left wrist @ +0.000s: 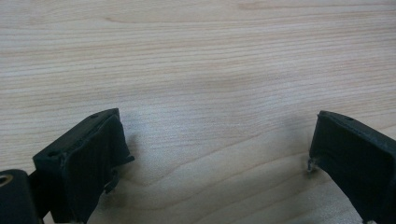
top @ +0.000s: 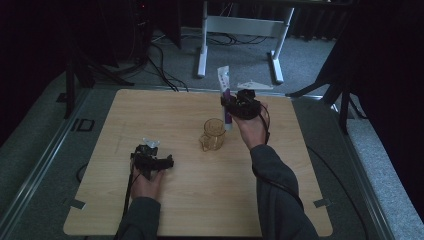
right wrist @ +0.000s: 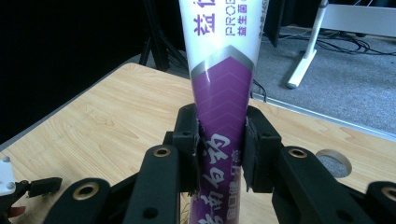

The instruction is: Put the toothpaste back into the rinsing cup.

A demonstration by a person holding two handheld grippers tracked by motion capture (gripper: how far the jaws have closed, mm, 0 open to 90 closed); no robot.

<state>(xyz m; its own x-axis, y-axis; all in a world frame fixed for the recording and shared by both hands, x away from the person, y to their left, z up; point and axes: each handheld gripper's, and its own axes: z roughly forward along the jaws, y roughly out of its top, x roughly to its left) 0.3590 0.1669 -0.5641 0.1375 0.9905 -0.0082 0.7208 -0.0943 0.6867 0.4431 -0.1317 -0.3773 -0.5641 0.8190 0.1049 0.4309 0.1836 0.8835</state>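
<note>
1. Nearest to the person, at the bottom of the high view, two forearms in dark grey sleeves [top: 277, 185] are coming in over the wooden table [top: 200, 210].
2. The left hand [top: 146, 184] is resting on the table at the left-front part and is holding the left gripper [top: 165, 161]. In the left gripper view its two black jaws are standing wide apart w/ only bare wood grain between them, so it is holding nothing. The jaw pads [left wrist: 91, 165] are hovering just above the wood or touching it; I cannot tell which.
3. Near the table centre an amber see-through cup [top: 213, 135] w/ a handle is standing upright, approx. between the two grippers but nearer to the right one.
4. The right hand [top: 252, 131] is reaching further, just right of the cup, and is carrying the right gripper [top: 229, 107].
5. The right gripper is clamping a white and purple tube [top: 225, 97]. In the right gripper view the pads [right wrist: 191, 140] are pressing on both sides of the tube's purple part [right wrist: 223, 107].
6. The tube is standing almost upright, white end up, lower end just beside the cup's rim.
7. Behind the table, grey carpet [top: 310, 60] is showing, w/ white desk legs [top: 202, 52] and black cables [top: 160, 65].
</note>
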